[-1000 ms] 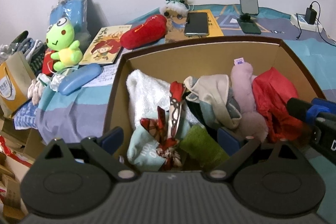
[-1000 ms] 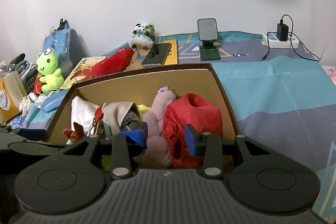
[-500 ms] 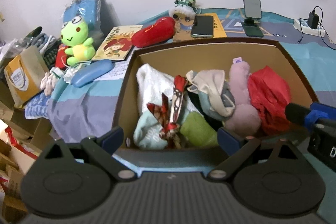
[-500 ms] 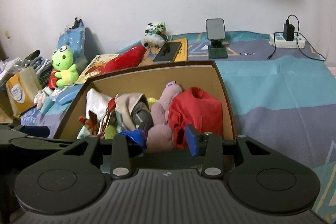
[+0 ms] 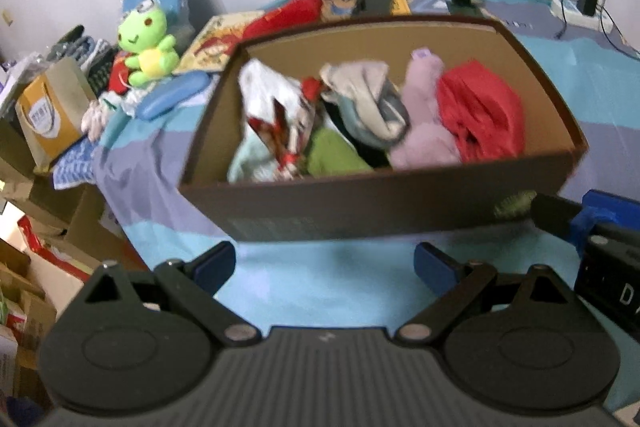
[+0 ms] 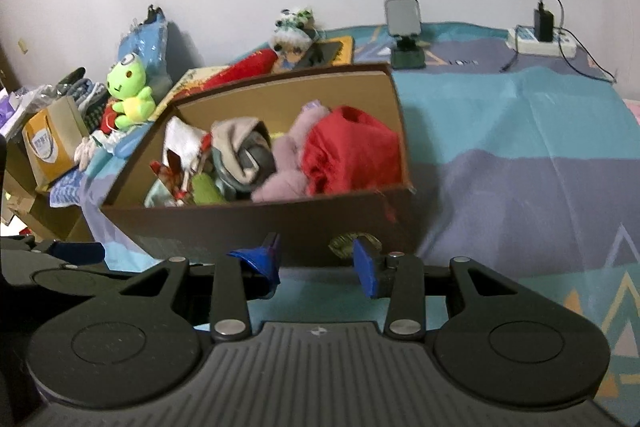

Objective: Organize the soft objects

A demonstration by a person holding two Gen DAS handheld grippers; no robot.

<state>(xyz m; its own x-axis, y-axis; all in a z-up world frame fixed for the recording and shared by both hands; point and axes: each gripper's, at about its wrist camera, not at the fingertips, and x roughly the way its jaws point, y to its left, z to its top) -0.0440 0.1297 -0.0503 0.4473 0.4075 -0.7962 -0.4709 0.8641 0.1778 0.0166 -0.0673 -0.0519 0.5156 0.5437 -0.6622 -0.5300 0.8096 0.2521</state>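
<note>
The cardboard box (image 5: 380, 203) sits on the striped bedspread (image 6: 520, 147), filled with soft things: red cloth (image 5: 480, 115), pink plush (image 5: 424, 139), grey hat (image 5: 368, 95). The left gripper (image 5: 324, 261) and right gripper (image 6: 316, 263) hang near its front wall, jaws apart, empty.

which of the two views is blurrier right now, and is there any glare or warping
Left wrist view: box and the clothes in it smeared by motion blur. Right wrist view: sharper, the charger crisp. Both: fisheye bending at the edges, dark corners, a soft shadow on the wall, no glare.
</note>
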